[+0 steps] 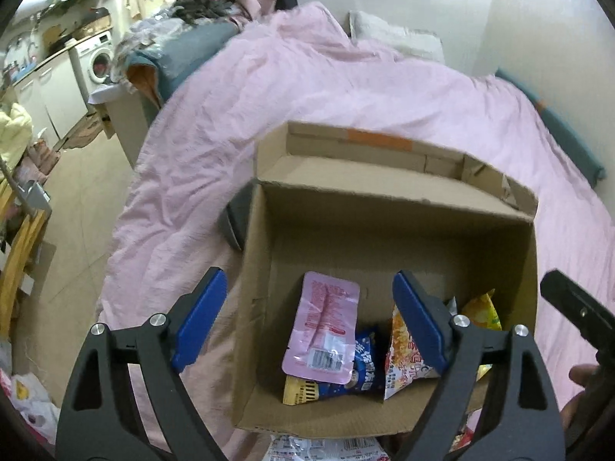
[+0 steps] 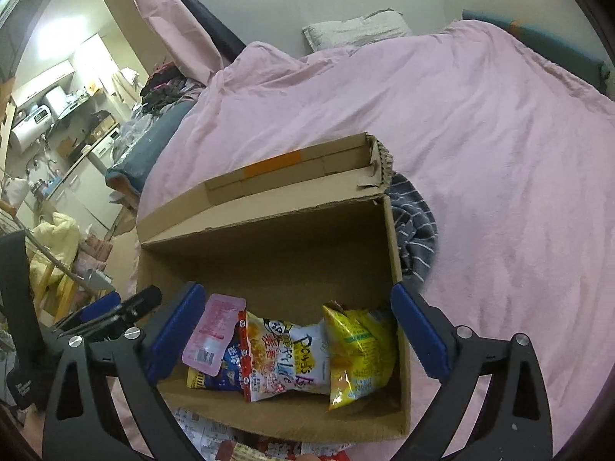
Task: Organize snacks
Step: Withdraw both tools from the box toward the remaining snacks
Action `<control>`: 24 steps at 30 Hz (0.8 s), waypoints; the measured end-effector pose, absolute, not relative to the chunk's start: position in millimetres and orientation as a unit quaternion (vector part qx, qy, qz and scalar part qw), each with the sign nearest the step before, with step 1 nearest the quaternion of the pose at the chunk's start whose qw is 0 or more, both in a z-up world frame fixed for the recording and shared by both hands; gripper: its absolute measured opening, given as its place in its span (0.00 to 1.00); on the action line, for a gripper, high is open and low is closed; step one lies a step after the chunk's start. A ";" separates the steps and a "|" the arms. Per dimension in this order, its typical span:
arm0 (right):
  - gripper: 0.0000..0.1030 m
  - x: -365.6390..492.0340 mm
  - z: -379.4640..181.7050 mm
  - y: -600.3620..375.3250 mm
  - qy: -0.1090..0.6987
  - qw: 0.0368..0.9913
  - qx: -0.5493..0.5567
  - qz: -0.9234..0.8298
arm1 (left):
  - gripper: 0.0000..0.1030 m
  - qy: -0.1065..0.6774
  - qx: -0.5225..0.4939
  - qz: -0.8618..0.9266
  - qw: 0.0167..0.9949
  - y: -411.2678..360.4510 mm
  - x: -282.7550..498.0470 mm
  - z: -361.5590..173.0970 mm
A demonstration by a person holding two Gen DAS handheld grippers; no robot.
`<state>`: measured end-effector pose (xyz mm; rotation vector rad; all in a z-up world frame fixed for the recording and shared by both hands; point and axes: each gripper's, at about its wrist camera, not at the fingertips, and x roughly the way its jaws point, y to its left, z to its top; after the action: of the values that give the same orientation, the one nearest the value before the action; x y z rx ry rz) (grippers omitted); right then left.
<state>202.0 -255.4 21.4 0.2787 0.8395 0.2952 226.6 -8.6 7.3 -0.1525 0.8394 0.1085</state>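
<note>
Snacks sit in two places from where I stand: a few loose packets point(image 2: 246, 449) lie on the bed just in front of the cardboard box point(image 2: 269, 269), barely showing at the bottom edge of both views, and several more are already inside it. Nearest the front wall of the box lie a pink sachet point(image 1: 323, 326) resting on a blue-and-yellow packet point(image 1: 346, 380), a red-and-white noodle bag point(image 2: 280, 353) beside them, and a yellow chip bag point(image 2: 357, 349) leaning against the right wall.

Both claws hover over the box's near edge. The left claw point(image 1: 307, 319) is spread wide with nothing between its blue pads; the right claw point(image 2: 296, 330) is likewise released and empty. My guess is a packet has just gone in, or the next one is about to be fetched.

To do this step well, I'd judge the thing is to draw back to the loose packets at the front, pinch one by a flat sealed edge rather than its puffed middle, and lift it clear of the front wall before letting go. The back half of the box floor looks bare, so placing farther in would keep the pile from crowding the front.

Beyond the box, its rear flap point(image 2: 292, 169) stands open with an orange tape strip. A striped grey cloth point(image 2: 415, 230) lies at the box's right side, and the pink duvet point(image 2: 480, 134) stretches away to a pale pillow point(image 2: 353, 30) at the wall.
</note>
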 end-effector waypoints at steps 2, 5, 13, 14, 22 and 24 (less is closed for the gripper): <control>0.97 195.0 23.8 -253.9 0.404 0.897 0.118 0.132 | 0.83 0.390 -0.076 0.050 0.916 -5.9 219.3 12.4; 0.97 183.9 25.7 -249.4 0.412 0.899 0.084 0.122 | 0.83 0.362 -0.089 0.035 0.927 0.9 204.5 22.2; 0.97 156.9 29.8 -250.5 0.414 0.900 0.086 0.103 | 0.83 0.387 -0.066 0.024 0.920 0.8 176.5 31.2; 0.97 152.6 29.8 -251.0 0.415 0.900 0.085 0.103 | 0.83 0.389 -0.060 0.031 0.919 0.5 172.5 31.1; 0.97 119.9 32.4 -256.4 0.404 0.903 0.097 0.105 | 0.83 0.386 -0.039 0.019 0.921 5.5 134.3 37.5; 0.97 113.1 31.6 -253.5 0.404 0.903 0.096 0.110 | 0.84 0.380 -0.037 0.026 0.924 8.6 124.6 38.9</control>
<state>113.1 -253.5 31.6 0.1976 0.8343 0.2283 124.6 8.7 38.9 -0.0763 0.7806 0.0532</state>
